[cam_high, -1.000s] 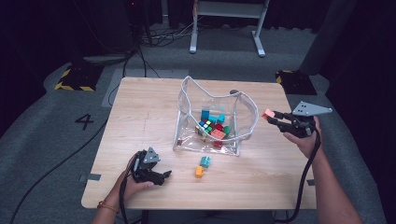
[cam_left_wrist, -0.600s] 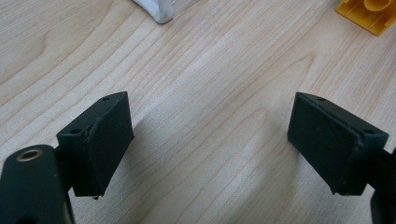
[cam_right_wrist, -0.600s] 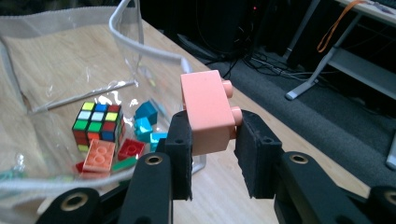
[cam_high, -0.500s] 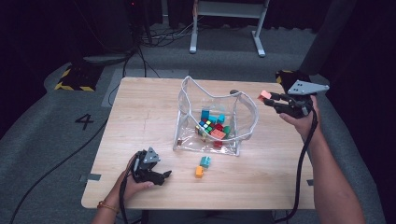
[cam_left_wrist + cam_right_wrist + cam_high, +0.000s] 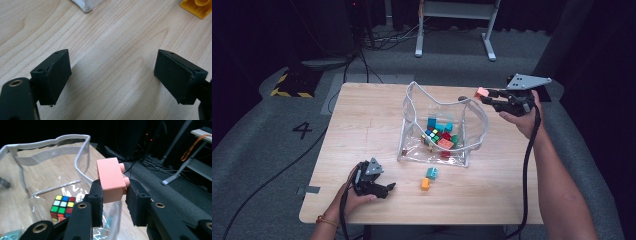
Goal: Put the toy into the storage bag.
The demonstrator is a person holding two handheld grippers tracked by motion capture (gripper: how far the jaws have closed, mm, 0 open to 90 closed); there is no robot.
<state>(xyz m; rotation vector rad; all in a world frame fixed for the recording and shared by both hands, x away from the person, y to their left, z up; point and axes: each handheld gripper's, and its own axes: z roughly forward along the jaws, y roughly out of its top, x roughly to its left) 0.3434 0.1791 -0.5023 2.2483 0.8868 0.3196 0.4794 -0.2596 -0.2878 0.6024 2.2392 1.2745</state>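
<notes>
— What do the tools look like?

— Each hand-held gripper is black. The right hand-held gripper carries a grey three-cornered plate on top, and a black cable trails from it along the forearm. The left hand-held gripper has a smaller grey plate.

— And up close?

— Two blocky black jaws with matte pads, small holes at the corners and brass-ringed screw holes in the arms.

— Anything worn?

— A thin orange bracelet on the left wrist; arms bare.

Right claw, clamped on the pink brick, has risen from beside the clear bag and travelled left and away from the person. It is now at the bag's upper right rim.
</notes>
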